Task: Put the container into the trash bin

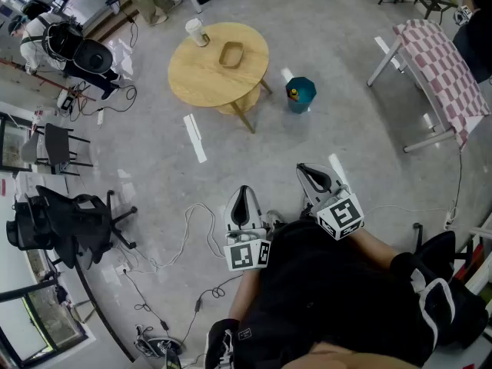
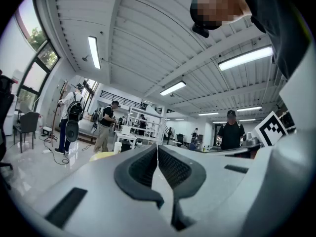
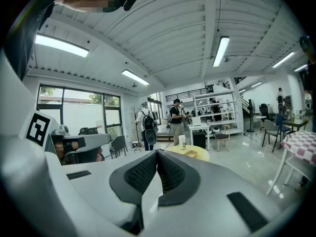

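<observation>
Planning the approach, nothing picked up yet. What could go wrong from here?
1. Loose cable on the floor beside the way to the table: possible trip or snag.
2. The cup stands near the container; a wide reach might knock it.
3. The trash bin looks small and already holds something; the container may catch on its rim.

A round wooden table (image 1: 196, 79), black office chair (image 1: 61, 221) and checkered table (image 1: 446, 68) stand apart.

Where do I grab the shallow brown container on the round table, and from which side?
Probably its near rim wall, from above on our side: the container lies flat and open-topped, so a thin wall is easiest to pinch; the cup stands apart.
</observation>
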A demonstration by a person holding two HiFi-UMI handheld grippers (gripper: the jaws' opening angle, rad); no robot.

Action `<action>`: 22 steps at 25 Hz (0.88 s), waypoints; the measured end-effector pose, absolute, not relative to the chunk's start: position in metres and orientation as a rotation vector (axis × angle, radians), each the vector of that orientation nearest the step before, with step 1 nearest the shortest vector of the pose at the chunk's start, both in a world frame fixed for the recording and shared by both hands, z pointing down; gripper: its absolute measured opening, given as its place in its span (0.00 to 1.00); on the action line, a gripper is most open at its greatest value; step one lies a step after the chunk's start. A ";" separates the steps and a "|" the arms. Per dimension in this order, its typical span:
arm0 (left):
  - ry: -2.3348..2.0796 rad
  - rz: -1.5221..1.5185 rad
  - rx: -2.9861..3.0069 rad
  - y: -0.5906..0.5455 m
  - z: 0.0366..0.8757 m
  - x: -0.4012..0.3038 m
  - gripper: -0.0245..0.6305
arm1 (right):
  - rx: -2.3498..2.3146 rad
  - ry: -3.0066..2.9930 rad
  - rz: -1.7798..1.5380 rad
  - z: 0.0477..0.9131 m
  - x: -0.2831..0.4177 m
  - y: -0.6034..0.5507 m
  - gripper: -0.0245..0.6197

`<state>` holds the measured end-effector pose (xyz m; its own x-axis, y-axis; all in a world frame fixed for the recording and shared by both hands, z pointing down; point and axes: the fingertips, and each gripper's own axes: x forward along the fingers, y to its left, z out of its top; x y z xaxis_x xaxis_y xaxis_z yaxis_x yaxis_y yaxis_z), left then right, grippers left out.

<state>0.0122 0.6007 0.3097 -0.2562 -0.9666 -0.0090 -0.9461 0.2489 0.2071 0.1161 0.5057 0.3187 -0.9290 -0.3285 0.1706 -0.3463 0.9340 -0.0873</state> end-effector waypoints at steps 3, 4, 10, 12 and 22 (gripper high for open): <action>-2.394 -0.264 1.835 0.602 0.309 0.011 0.06 | 0.521 -2.936 0.172 0.319 0.117 0.504 0.08; -2.395 -0.264 1.833 0.601 0.309 0.011 0.06 | 0.522 -2.936 0.172 0.320 0.118 0.503 0.08; -2.394 -0.263 1.821 0.594 0.309 0.013 0.06 | 0.520 -2.941 0.170 0.317 0.121 0.495 0.08; -2.395 -0.266 1.819 0.590 0.309 0.014 0.06 | 0.525 -2.950 0.180 0.316 0.123 0.490 0.08; -2.442 -0.262 1.755 0.561 0.309 0.031 0.06 | 0.471 -2.957 0.190 0.323 0.150 0.457 0.08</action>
<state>0.0314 0.5609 0.3090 -0.3190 -0.9477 -0.0009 -0.9264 0.3116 0.2114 0.1499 0.4570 0.3230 -0.9410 -0.2988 0.1587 -0.3167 0.9430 -0.1023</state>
